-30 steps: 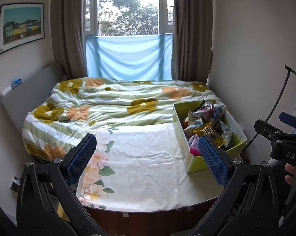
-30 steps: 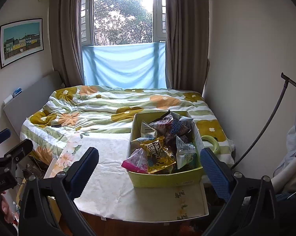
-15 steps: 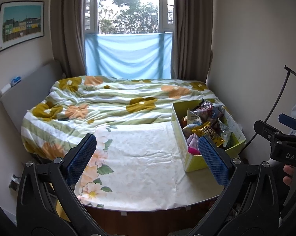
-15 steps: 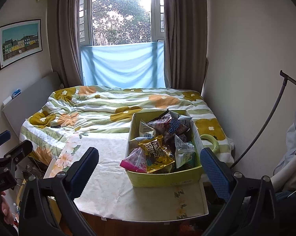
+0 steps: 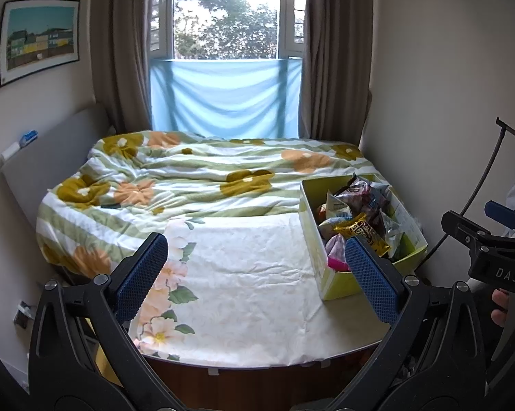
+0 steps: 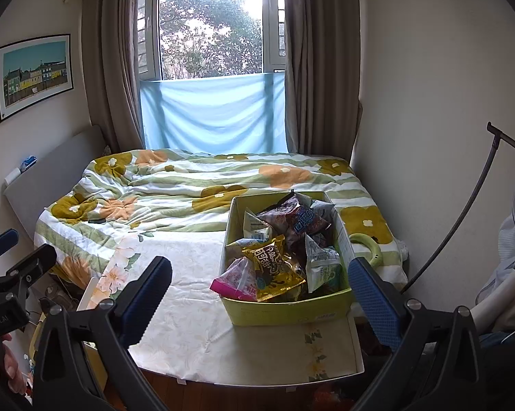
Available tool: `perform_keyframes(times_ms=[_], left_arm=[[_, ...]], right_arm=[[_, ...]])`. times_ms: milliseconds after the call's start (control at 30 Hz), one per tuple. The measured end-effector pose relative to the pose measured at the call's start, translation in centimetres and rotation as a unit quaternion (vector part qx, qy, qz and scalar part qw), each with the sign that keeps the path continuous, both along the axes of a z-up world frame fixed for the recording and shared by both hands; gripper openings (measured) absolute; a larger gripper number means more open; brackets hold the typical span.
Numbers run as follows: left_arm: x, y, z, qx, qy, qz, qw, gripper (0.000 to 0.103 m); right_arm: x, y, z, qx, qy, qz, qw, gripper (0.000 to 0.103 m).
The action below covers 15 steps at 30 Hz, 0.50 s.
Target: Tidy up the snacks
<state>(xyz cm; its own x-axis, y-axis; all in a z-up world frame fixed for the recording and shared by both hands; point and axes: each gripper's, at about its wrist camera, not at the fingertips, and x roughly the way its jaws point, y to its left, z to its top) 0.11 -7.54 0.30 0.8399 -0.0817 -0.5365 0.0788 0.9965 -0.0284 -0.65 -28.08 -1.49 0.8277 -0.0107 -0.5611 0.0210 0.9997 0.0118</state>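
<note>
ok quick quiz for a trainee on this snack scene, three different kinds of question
1. True or false: the left claw is shut on a snack packet.
2. Multiple choice: where are the snack packets? A) spread over the flowered duvet B) piled in the green box C) on the floor
3. Fill in: the packet hanging over the box's near left corner is coloured ____.

Key
1. False: both the left claw and the right claw are open and hold nothing.
2. B: the box stands on the white cloth, which otherwise has no snacks on it.
3. Pink: the pink packet, beside the yellow packet.
</note>
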Motion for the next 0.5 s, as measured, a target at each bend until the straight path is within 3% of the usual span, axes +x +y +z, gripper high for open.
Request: perform_keyframes(times_ms=[500], left_arm=[[-0.46, 0.41, 0.45, 0.004, -0.019, 0.007, 0.9998, 0.103]], right_arm=[[0.06, 1.02, -0.08, 0.006, 0.001, -0.001, 1.0, 0.102]])
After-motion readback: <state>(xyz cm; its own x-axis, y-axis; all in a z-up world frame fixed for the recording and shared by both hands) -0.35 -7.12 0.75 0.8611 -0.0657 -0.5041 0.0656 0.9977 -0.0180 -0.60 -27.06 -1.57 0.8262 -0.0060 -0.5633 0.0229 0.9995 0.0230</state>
